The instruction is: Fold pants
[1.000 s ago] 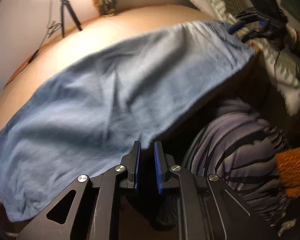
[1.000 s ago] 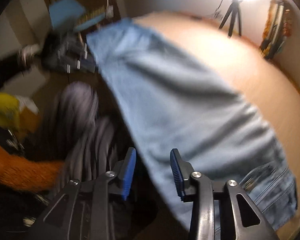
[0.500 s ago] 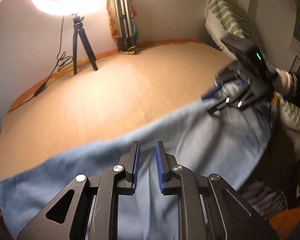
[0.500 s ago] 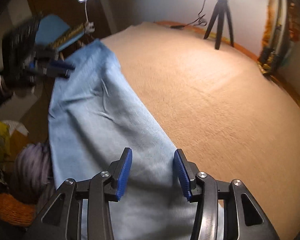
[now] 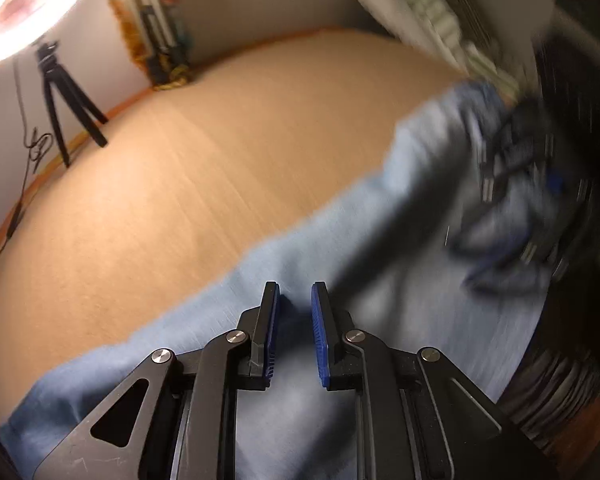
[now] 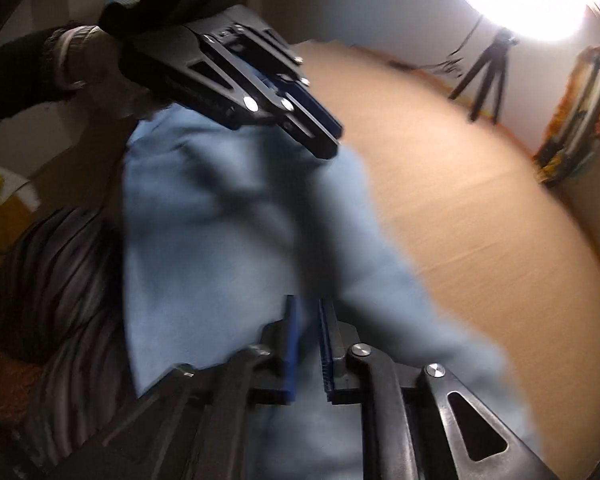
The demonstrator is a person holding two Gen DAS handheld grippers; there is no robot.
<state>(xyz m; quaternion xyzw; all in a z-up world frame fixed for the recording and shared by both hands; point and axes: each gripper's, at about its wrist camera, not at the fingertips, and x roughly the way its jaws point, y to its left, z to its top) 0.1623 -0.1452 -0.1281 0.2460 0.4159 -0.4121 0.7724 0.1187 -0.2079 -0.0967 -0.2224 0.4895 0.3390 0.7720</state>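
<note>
Meanwhile, I held both tongs low over the pants, which lay along the near edge of the tan bed, the left tongs slightly parted and empty, the right tongs nearly closed, possibly pinching cloth for the fold.

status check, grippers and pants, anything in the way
Left gripper slightly open over pants, gripping nothing. Right gripper nearly shut, cloth between pads unclear. Pants along near edge of tan surface. Nothing blocking; frames blurred.
</note>
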